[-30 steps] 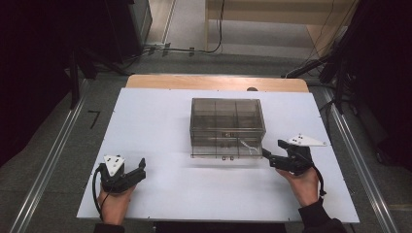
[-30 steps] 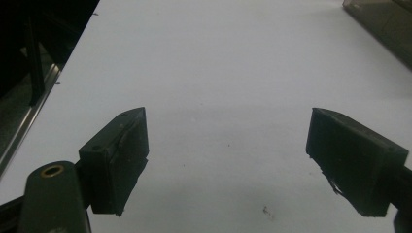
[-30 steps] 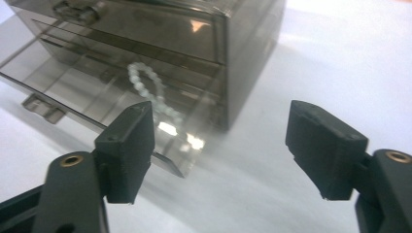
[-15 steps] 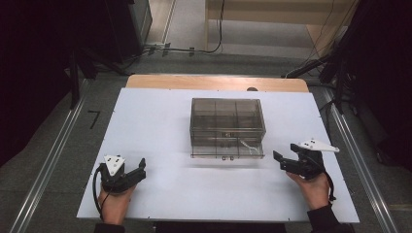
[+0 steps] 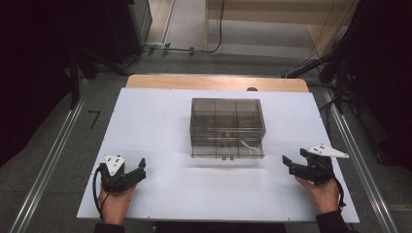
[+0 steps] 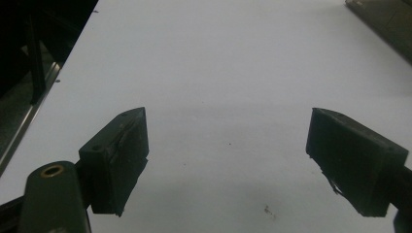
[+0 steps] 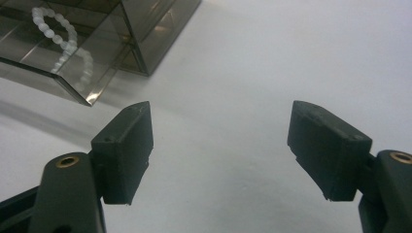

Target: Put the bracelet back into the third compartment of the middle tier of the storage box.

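A smoky clear drawer box (image 5: 226, 124) stands in the middle of the white table (image 5: 155, 121). Its lowest drawer (image 5: 227, 150) is pulled out toward me, and a white bead bracelet (image 5: 247, 144) lies in its right end. My right gripper (image 5: 288, 165) rests on the table to the right of the drawer, apart from it, open and holding nothing. In the right gripper view the gripper (image 7: 221, 145) has its jaws spread wide, with the bracelet (image 7: 63, 41) and the drawer's corner (image 7: 90, 97) up to the left. My left gripper (image 5: 141, 170) sits near the front left, open and holding nothing (image 6: 228, 160).
A corner of the box (image 6: 388, 19) shows at the top right of the left gripper view. A wooden strip (image 5: 218, 82) runs along the table's far edge. Metal rails (image 5: 48, 165) flank the table, and cables lie on the floor (image 5: 184, 48) beyond.
My right gripper has drawn back from the drawer's right end, moving right and toward me. The left gripper has stayed put.
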A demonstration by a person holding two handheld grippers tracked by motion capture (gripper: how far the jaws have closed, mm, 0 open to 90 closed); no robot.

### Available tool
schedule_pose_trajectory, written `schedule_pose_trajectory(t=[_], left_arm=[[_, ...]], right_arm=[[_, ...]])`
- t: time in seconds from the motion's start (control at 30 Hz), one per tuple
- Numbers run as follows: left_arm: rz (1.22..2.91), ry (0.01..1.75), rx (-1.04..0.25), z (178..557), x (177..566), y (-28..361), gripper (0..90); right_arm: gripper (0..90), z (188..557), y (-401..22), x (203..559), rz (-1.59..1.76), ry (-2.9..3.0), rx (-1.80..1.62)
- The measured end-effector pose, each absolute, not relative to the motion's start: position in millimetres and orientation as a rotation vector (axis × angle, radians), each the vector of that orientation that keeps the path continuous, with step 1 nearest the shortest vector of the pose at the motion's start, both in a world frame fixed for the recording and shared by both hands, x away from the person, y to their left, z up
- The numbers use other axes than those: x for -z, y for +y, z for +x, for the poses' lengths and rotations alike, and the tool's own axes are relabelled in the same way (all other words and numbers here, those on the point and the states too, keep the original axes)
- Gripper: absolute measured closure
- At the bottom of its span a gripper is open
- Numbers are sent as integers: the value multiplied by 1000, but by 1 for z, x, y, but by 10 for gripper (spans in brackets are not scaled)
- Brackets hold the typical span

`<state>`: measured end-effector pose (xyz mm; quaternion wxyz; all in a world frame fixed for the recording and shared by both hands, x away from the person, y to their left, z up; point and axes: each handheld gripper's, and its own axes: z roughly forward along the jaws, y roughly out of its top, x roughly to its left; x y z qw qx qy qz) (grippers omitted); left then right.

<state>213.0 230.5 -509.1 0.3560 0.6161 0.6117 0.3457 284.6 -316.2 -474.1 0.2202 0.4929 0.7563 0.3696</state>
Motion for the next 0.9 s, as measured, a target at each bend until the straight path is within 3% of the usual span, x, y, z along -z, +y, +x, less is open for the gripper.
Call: schedule_pose_trajectory(t=[0.9], left_arm=[[1588, 1579, -896, 212, 508, 231, 157]], right_arm=[[229, 267, -344, 480, 1413, 2065, -993]])
